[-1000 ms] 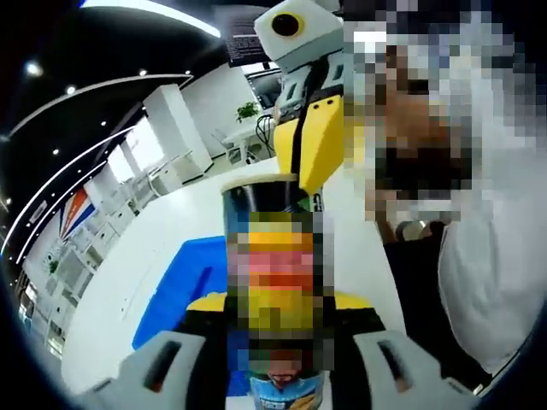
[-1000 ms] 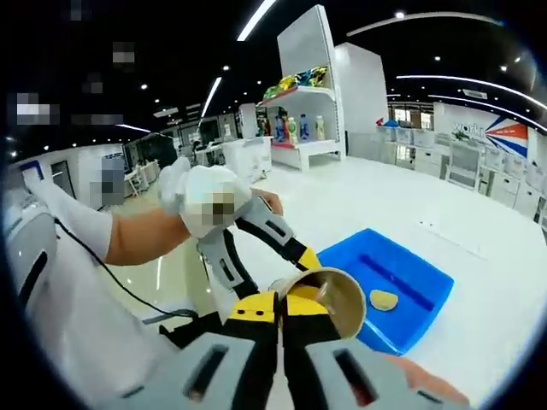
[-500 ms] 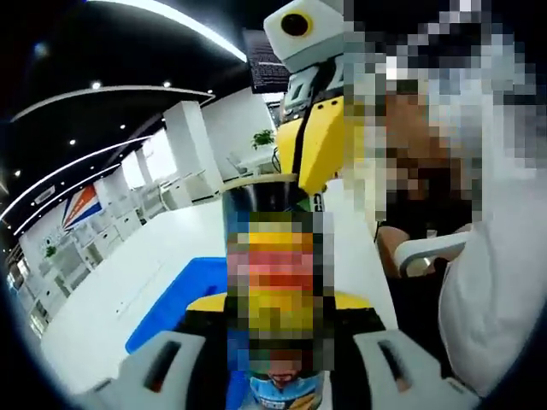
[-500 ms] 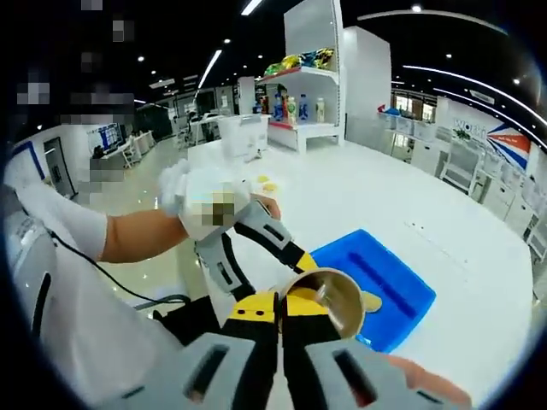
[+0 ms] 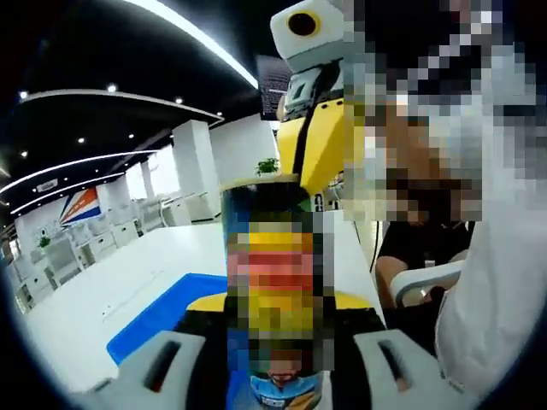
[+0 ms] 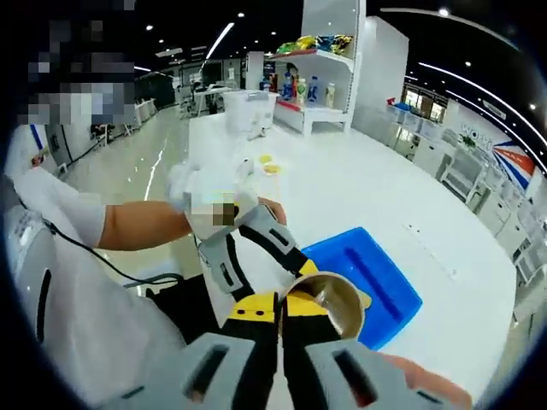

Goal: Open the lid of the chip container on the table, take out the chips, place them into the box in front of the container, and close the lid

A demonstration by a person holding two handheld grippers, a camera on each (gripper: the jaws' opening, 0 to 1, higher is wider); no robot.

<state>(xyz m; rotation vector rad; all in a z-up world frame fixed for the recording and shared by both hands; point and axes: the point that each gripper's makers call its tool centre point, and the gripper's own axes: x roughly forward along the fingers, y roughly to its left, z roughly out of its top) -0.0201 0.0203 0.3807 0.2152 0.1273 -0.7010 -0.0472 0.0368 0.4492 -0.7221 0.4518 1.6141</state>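
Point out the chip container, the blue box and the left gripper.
chip container (image 6: 329, 301): right gripper view, inner wall at its open mouth.
blue box (image 6: 385, 282): right gripper view, bare floor.
left gripper (image 6: 295, 275): right gripper view, between its yellow fingertips.

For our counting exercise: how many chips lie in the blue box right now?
1: a chip in the blue box, half hidden behind the open chip container. Others may lie behind it.
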